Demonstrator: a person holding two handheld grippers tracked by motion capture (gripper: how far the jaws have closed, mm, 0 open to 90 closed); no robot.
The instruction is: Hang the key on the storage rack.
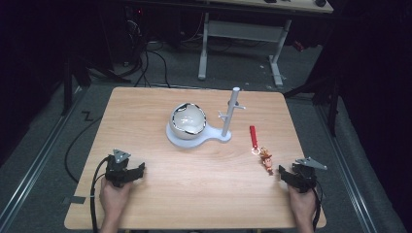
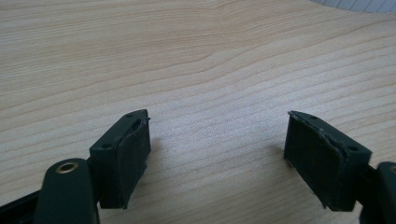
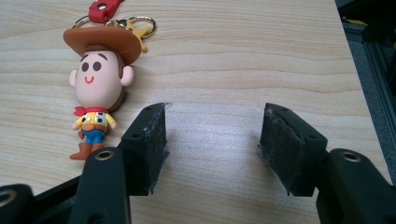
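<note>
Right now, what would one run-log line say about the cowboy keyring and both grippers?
left gripper: open, empty, over bare wooden table | right gripper: open, empty | cowboy figure keyring with red strap: flat on table, just left of the right gripper, untouched

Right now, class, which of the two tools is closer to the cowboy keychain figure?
The right tool: the cowboy keychain figure lies just beside its open jaws, while the left tool sits across the table.

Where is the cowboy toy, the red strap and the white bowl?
cowboy toy [image 3: 99, 79], right gripper view, on its face.
red strap [image 1: 252, 136], high view, on the middle of its length.
white bowl [image 1: 188, 120], high view, on its inside.
</note>
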